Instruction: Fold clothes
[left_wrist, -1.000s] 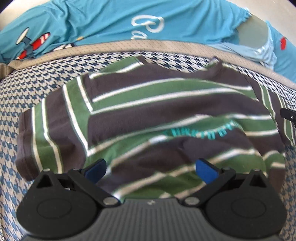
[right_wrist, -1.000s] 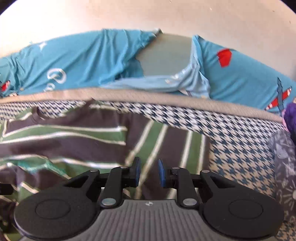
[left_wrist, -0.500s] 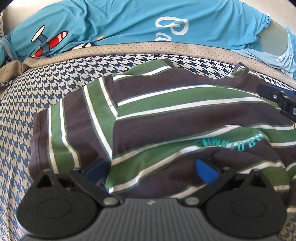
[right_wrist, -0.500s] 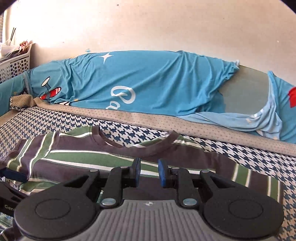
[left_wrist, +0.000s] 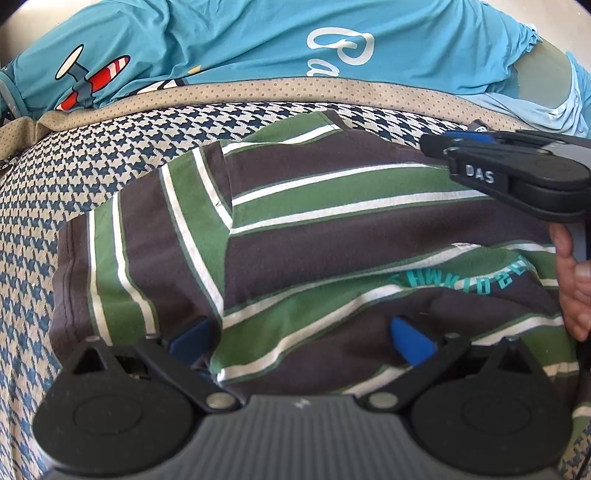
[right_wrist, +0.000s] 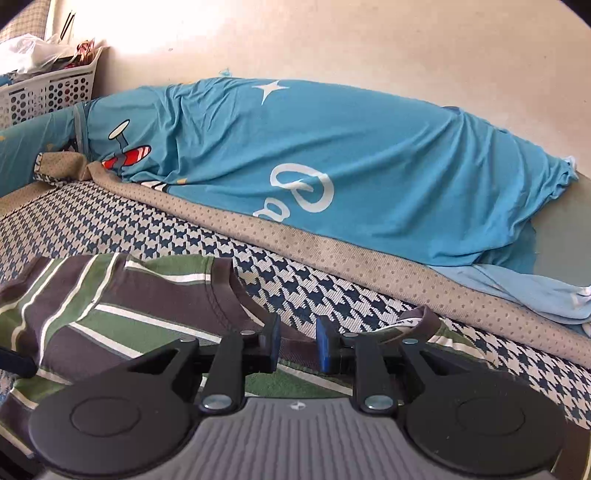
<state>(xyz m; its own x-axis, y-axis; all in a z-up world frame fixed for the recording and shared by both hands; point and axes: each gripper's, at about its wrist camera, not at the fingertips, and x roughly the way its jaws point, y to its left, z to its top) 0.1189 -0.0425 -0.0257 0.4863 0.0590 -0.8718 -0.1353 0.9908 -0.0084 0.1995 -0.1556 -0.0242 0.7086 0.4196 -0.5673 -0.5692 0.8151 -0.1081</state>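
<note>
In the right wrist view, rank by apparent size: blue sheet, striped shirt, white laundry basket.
1. blue sheet, largest.
2. striped shirt, partly hidden behind the gripper.
3. white laundry basket, smallest, though it sits farthest away and is cut off.

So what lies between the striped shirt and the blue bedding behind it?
In both wrist views, a strip of houndstooth cover and then a tan dotted band separate the striped shirt from the blue bedding.

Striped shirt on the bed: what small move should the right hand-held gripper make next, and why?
Probably ease the right hand-held gripper down onto the neckline. Its jaws stand slightly apart with nothing pinched, just above the collar of the striped shirt, while the left hand-held gripper sits wide open at the hem, so no fold can start yet.
</note>
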